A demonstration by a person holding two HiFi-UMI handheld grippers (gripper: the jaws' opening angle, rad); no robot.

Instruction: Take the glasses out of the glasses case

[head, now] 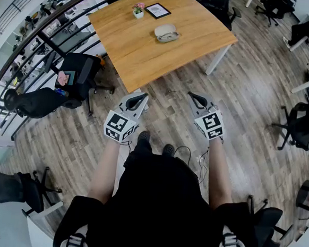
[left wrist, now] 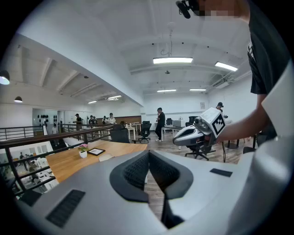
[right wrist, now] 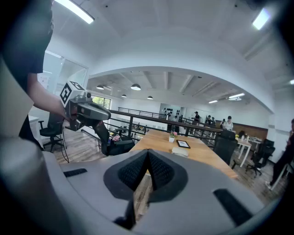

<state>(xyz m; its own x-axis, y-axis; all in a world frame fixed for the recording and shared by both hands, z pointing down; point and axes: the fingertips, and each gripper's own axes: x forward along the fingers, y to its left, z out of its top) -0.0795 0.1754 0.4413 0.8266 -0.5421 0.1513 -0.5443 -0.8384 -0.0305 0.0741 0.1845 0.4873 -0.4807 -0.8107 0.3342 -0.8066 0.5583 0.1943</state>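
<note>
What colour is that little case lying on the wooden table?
Pale beige, almost cream; the glasses case shows best in the head view.

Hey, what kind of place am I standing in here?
Most likely an open-plan office, perhaps on an upper level: there is a wooden table, black office chairs on wheels, and a metal railing along one side.

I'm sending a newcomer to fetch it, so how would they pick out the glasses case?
Find the big wooden table. Three small things sit on it: a potted pink flower, a black-framed picture and the glasses case. The case is the pale, rounded one, set apart from the other two and nearest the table's middle.
</note>
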